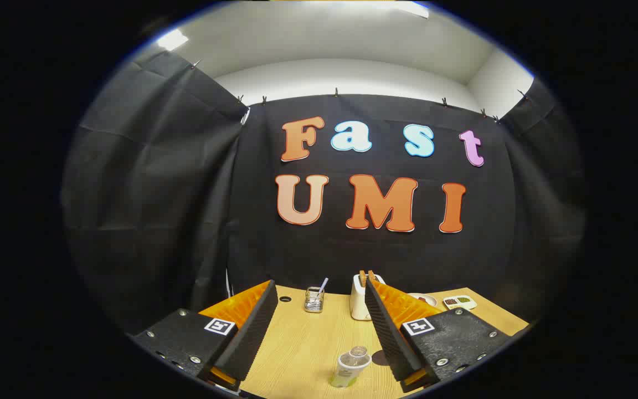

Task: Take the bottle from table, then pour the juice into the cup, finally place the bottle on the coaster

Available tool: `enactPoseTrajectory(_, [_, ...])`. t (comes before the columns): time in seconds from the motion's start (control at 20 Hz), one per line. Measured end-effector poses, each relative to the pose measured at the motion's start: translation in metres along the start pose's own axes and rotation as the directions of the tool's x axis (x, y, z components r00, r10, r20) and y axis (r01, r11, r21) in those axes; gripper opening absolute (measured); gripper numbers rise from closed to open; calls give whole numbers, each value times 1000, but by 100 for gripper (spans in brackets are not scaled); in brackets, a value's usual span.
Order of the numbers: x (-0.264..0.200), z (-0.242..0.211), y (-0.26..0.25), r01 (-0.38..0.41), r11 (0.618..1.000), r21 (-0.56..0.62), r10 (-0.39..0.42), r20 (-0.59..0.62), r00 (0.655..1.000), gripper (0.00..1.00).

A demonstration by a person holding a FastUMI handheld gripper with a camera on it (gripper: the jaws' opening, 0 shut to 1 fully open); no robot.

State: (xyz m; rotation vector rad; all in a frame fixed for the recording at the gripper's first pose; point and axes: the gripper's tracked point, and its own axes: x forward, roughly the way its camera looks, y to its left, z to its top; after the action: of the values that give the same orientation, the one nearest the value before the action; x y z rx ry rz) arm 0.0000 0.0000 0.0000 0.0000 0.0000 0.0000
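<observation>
— Wooden table (308, 343), pale grain, with black cloth (147, 210) hung behind it as the wall. What sits furthest left?

— A small dark hole (285, 298) in the tabletop, just beside the left finger (252, 327). Next to it, farther back, a wire holder (314, 300) with a straw-like stick (323, 286) leaning out of it.

— And the gripper (319, 332)?

— Held above the table, its jaws spread wide with nothing between the pads. It grips nothing.

— Where is the bottle (349, 368)?

— Standing upright on the table, low between the fingers and nearer the right finger (388, 332), though not touching it. It is clear with a pale label on its lower part; I cannot tell whether a cap is on.

— What lies past that?

— A white toaster (359, 302) at the back of the table, with two brown slices (366, 275) sticking up from the top. The right finger's tip overlaps its right side in this view.

— Further right?

— A small round plate (427, 299) peeking out behind the right finger, holding something dark. Beside it, a white divided tray (460, 302) with dark and greenish contents, near the table's far right corner.
</observation>
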Motion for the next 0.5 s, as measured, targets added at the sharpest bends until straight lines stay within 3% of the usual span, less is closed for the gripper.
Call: enactPoseTrajectory(0.5, [-3, 4, -6, 5, 1000, 10, -6, 10, 1000, 94])
